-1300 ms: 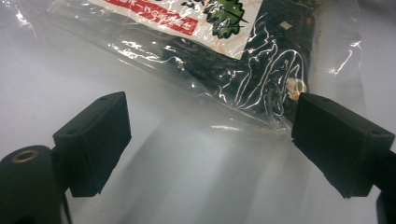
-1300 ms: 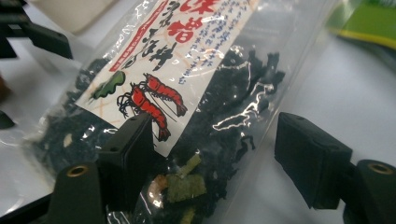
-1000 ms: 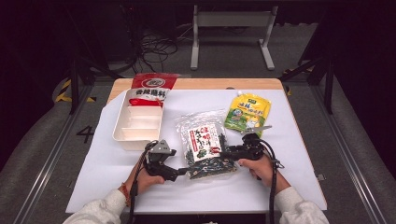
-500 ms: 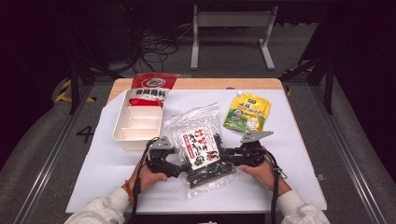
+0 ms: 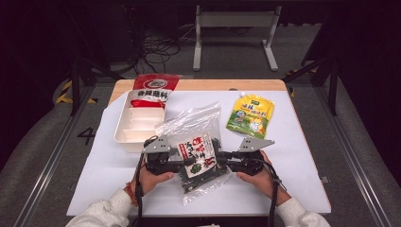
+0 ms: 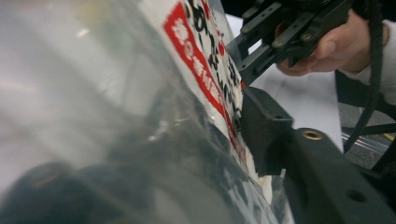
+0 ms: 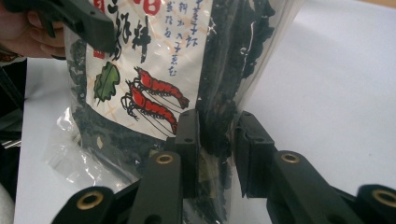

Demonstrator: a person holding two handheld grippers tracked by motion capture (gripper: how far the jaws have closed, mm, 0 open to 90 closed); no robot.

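The dried seaweed bag (image 5: 198, 156) hangs between both grippers, near the white divided tray (image 5: 137, 125); the right gripper (image 7: 215, 140) is clamped on its edge; the left gripper (image 6: 261, 126) seems clamped too, though the plastic blurs it; the white tabletop (image 5: 293, 156) lies beneath, the dark floor beyond.

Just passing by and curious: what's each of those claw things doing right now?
Left gripper: shut on the seaweed bag, gripping its left edge.
Right gripper: shut on the seaweed bag, gripping its right edge.

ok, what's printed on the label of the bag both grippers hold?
The bag's label is white with two red shrimp, a green leaf and dark script; clearest in the right gripper view.
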